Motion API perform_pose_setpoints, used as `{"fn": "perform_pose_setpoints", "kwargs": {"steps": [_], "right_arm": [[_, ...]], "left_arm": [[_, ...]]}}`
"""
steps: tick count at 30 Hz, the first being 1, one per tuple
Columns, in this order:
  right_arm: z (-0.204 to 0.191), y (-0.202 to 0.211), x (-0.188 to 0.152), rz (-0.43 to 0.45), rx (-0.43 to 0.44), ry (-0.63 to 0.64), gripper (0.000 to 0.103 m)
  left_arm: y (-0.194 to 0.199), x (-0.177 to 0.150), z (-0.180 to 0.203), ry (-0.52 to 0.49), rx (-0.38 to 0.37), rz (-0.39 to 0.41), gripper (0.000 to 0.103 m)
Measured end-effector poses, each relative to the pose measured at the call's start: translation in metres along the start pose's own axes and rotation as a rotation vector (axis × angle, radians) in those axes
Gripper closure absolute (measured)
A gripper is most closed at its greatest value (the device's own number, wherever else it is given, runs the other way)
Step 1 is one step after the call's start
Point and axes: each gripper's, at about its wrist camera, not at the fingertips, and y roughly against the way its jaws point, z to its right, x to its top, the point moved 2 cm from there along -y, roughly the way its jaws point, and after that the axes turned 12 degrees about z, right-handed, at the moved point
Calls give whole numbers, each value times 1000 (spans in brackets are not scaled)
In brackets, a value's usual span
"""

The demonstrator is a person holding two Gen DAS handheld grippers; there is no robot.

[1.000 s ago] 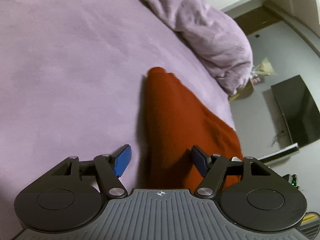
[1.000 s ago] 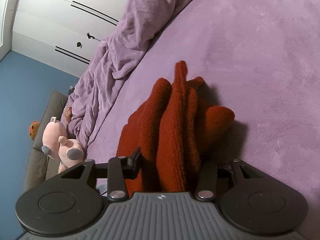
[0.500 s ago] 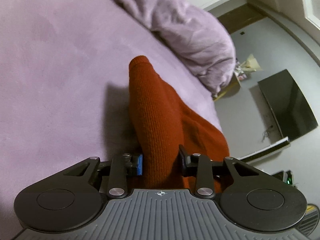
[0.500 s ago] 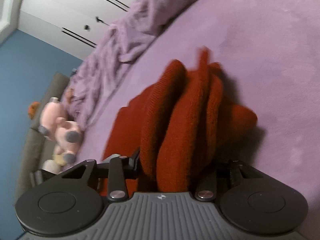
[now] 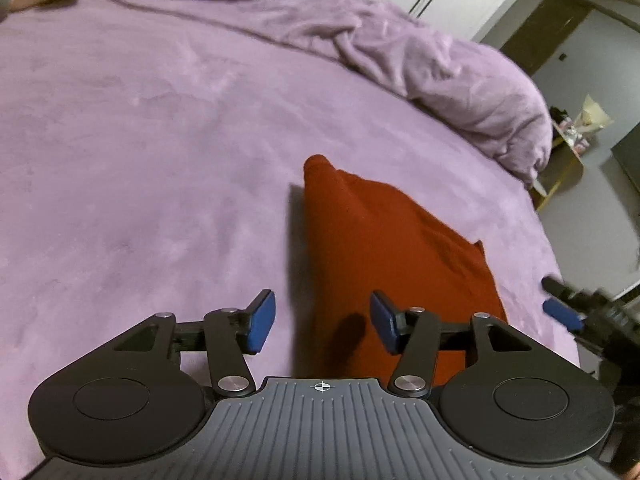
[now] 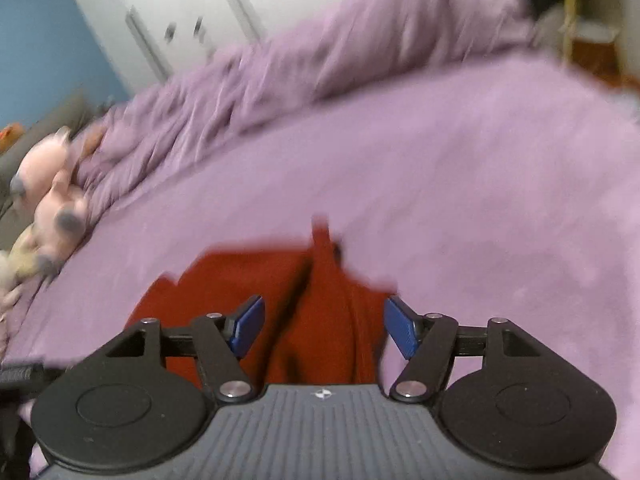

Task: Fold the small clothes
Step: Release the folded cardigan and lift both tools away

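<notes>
A rust-red knit garment lies folded on the purple bed; it also shows in the right wrist view, blurred. My left gripper is open and empty, hovering above the garment's near left edge. My right gripper is open and empty, just above the garment's near end. The right gripper's blue finger shows at the right edge of the left wrist view, beside the garment.
The purple bed cover spreads all around. A rumpled purple duvet lies along the far side. Pink plush toys sit at the left bed edge. The bed's right edge drops to the floor.
Both grippers held bunched cloth half a second ago; now both have opened, let the garment down flat and pulled back and up. The right view is blurred by motion.
</notes>
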Motion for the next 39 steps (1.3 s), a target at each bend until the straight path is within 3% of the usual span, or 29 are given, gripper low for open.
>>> {"fn": "perform_pose_setpoints", "kwargs": {"steps": [1, 3, 4, 6, 8, 10, 14, 15, 17, 20, 25, 30, 32, 35, 39], "right_arm": [[-5, 6, -1, 22, 28, -29, 37], [-25, 7, -10, -28, 99, -7, 47], [-35, 7, -19, -53, 125, 32, 58], [-55, 5, -39, -93, 137, 179, 63], [-63, -2, -64, -137, 36, 323, 63], [-59, -9, -87, -153, -35, 420, 63], [-59, 11, -79, -150, -111, 273, 62], [-63, 17, -78, -155, -123, 244, 59], [-66, 36, -84, -184, -138, 239, 36], [-69, 73, -104, -218, -133, 283, 20], [-63, 94, -111, -263, -177, 246, 4], [-76, 89, -109, -342, -259, 288, 4], [-81, 87, -107, -370, -253, 280, 4], [-86, 90, -104, -354, -263, 286, 4], [-89, 92, -102, -349, -266, 292, 4]], "left_arm": [[4, -3, 4, -9, -4, 12, 41], [12, -11, 14, -33, -6, 32, 37], [15, -16, 17, -53, 2, 34, 36], [18, -24, 27, -108, 29, 29, 34], [15, -34, 35, -126, 84, 5, 33], [8, -43, 39, -143, 118, -42, 23], [10, -62, 48, -139, 190, -76, 24], [14, -67, 51, -146, 205, -77, 24], [25, -75, 58, -164, 209, -84, 23], [45, -85, 64, -196, 222, -75, 18], [64, -88, 76, -279, 291, -31, 13], [77, -87, 82, -295, 336, -10, 8], [78, -86, 83, -291, 348, -12, 8], [79, -84, 81, -281, 369, -16, 7], [78, -85, 84, -344, 408, -31, 7]]}}
